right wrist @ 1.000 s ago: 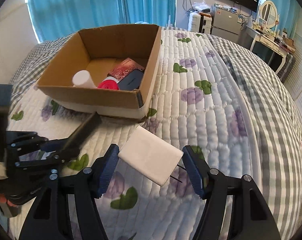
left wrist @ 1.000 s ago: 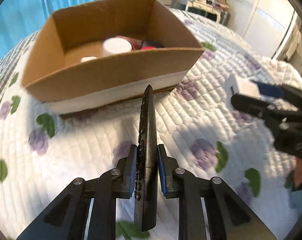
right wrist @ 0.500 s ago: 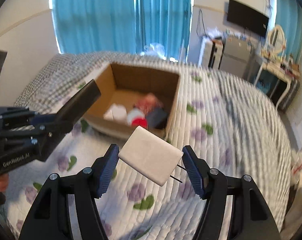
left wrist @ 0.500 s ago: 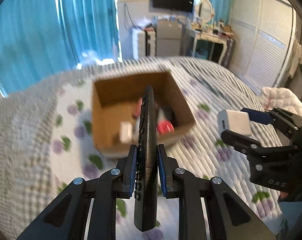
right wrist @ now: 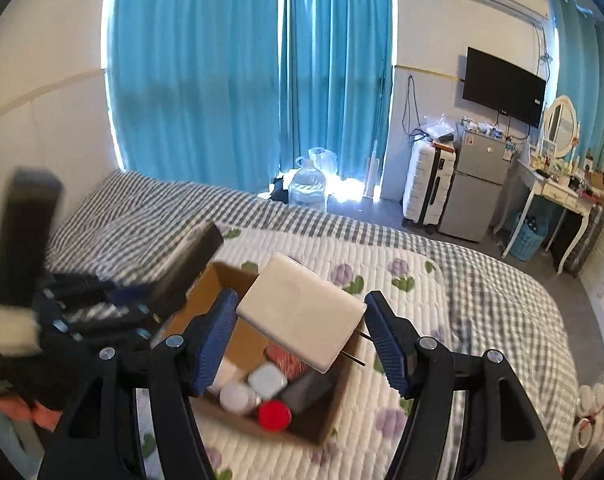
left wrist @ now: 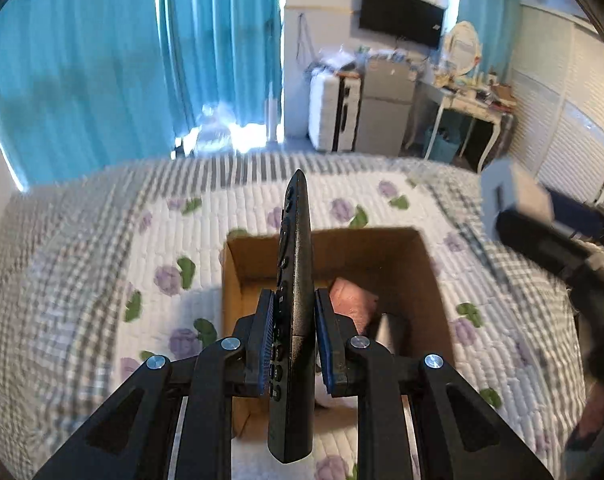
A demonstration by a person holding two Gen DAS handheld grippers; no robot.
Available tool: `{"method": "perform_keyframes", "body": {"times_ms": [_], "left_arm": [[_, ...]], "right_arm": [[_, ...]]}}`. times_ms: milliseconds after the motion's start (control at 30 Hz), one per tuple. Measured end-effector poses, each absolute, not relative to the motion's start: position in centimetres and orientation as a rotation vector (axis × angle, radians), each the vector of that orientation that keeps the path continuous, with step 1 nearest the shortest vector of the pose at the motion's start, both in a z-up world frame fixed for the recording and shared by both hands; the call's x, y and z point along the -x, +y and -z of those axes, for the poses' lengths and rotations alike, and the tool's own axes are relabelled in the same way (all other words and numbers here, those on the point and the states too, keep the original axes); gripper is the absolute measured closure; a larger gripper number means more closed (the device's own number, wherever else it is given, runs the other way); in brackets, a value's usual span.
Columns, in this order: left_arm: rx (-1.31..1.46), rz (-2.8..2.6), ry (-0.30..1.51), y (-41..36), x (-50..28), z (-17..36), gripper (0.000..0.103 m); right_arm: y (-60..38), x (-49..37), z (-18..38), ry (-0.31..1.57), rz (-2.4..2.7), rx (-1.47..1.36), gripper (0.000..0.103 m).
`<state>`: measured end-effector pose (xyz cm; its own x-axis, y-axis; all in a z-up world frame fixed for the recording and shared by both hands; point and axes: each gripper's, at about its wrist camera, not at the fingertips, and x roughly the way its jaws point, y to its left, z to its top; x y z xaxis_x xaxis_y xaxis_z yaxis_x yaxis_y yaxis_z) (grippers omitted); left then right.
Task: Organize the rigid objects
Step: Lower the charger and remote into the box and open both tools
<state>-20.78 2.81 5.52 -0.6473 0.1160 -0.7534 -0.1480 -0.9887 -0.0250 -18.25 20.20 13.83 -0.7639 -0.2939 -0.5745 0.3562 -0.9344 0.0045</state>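
Note:
My left gripper [left wrist: 292, 340] is shut on a black remote control [left wrist: 294, 280], held edge-up above the open cardboard box [left wrist: 434, 280] on the quilted bed. My right gripper [right wrist: 302, 340] is shut on a white power adapter [right wrist: 302, 316] with metal prongs, held above the same box [right wrist: 334, 412]. The box holds a red cap [right wrist: 275, 415], white round lids, a pink packet [left wrist: 352, 298] and a dark item. The right gripper with the adapter [left wrist: 514, 196] shows blurred in the left wrist view; the left gripper with the remote [right wrist: 190, 260] shows blurred in the right wrist view.
The bed has a white floral quilt [right wrist: 442, 292] over a grey checked sheet [right wrist: 142, 208]. Beyond it are blue curtains [right wrist: 242, 80], a water jug [right wrist: 308, 184], a suitcase [right wrist: 428, 184], a small fridge [right wrist: 478, 184], a wall TV [right wrist: 502, 88] and a dressing table [right wrist: 558, 188].
Both grippers have risen high above the bed and now look down into the box from above. Each keeps hold of its object.

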Motion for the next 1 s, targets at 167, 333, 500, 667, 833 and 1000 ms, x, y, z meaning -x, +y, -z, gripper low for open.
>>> {"method": "perform_keyframes", "body": {"times_ms": [167,333,500,667,833,1000], "left_arm": [[1.386,-2.659,0.081,3.0,23.5,0.0,0.083],[1.463,-2.641,0.119,3.1,25.0,3.2,0.083],[1.351,-2.652,0.131,3.4,24.5,1.4,0.081],[1.224,-2.748,0.124,2.2,22.7,-2.2,0.081],[1.126,-2.840,0.097,0.0,21.1,-4.0,0.081],[0.999,-2.903,0.113,-1.6,20.3,-3.5,0.081]], "right_arm": [[19.8,22.2,-11.0,0.104,2.636,-0.898,0.038],[19.9,24.4,-6.6,0.101,2.601,-0.986,0.038],[20.5,25.1,-4.5,0.109,2.582,-1.039,0.038],[21.0,24.1,-5.8,0.093,2.605,-1.008,0.038],[19.7,23.6,-6.3,0.099,2.602,-1.000,0.038],[16.7,25.3,-3.0,0.166,2.568,-1.080,0.038]]}}
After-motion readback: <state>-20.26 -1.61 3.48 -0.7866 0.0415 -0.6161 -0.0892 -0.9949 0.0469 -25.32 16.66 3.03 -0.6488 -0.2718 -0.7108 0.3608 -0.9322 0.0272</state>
